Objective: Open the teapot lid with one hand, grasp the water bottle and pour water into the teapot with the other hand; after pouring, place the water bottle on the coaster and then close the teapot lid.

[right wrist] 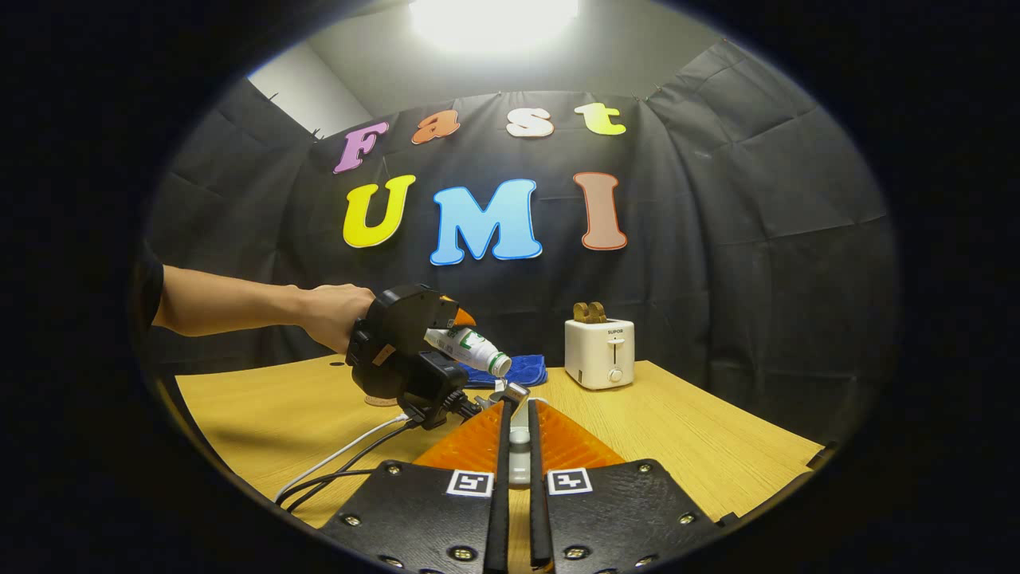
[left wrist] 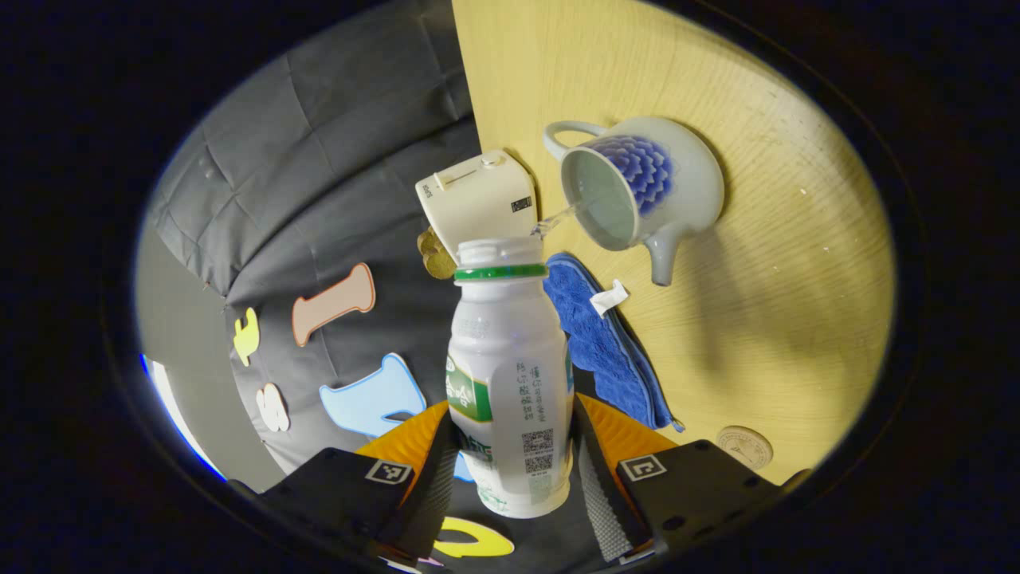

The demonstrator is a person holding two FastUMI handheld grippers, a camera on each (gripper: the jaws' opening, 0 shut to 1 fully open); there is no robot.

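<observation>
My left gripper (left wrist: 514, 470) pinches the smooth plastic water bottle (left wrist: 510, 375); my right gripper (right wrist: 516, 446) clamps a mostly hidden lid (right wrist: 519, 456); glazed teapot (left wrist: 637, 187) open.

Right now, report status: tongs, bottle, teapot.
Left tongs shut on water bottle, tipped, pouring into open teapot. Right tongs shut on lid. Nothing in the way.

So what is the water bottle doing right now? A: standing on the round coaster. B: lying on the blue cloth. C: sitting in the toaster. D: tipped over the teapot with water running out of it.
D: in the left gripper view the left gripper holds the water bottle tipped, and a thin stream of water runs from its mouth into the open teapot; the coaster is bare.
</observation>
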